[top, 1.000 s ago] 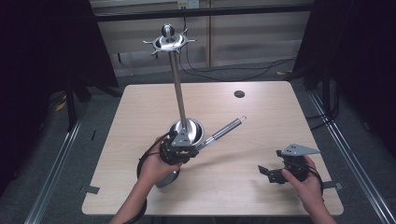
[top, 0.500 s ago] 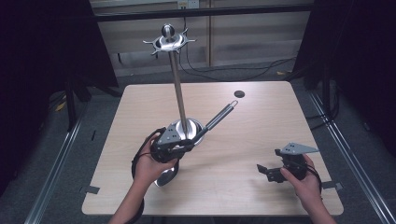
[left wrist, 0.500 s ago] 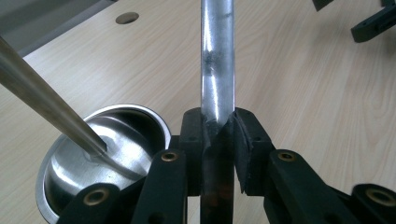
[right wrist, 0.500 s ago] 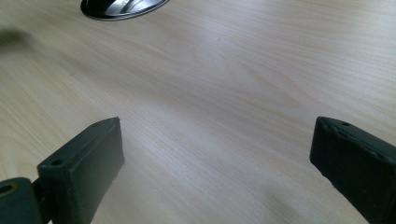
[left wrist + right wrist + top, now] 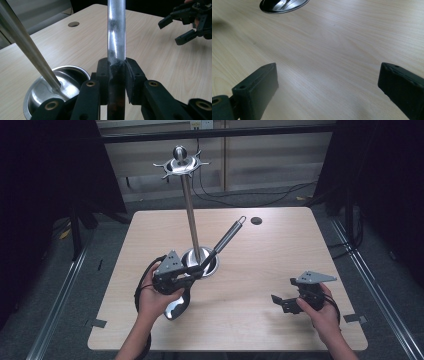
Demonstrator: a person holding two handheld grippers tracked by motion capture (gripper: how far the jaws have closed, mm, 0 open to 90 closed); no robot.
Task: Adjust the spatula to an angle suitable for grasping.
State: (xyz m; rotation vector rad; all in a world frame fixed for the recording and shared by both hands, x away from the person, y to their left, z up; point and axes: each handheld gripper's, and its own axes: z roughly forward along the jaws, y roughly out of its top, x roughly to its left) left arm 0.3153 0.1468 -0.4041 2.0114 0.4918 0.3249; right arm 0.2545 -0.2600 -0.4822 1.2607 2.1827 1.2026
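Table (image 5: 280, 270) first: light wood, a small dark hole (image 5: 256, 220) near its far edge. On it stands the utensil stand (image 5: 187, 195), a tall steel pole rising from a round dished base (image 5: 210, 262), with a hooked ring at the top (image 5: 179, 166); we see no utensil on those hooks. The base dish holds nothing but the foot of the pole.

Next, the ladle (image 5: 227, 237): our left gripper (image 5: 197, 268) has its jaws clamped tight on the handle, which the left gripper view shows running up between the pads (image 5: 132, 75). Its handle slants up and away past the pole, hang loop (image 5: 242, 220) at the far end, bowl (image 5: 176, 306) low near the table edge by our left hand (image 5: 155, 295).

Our right gripper (image 5: 280, 302) sits low over bare wood at the near right, well apart from the stand, jaws spread wide and holding nothing.

Risks, as we judge them: the handle lies close to the pole, so swinging it could knock and tip the stand. The grip sits well down the handle, so the polished steel could twist or slide between the pads, and the loop could miss its hook.
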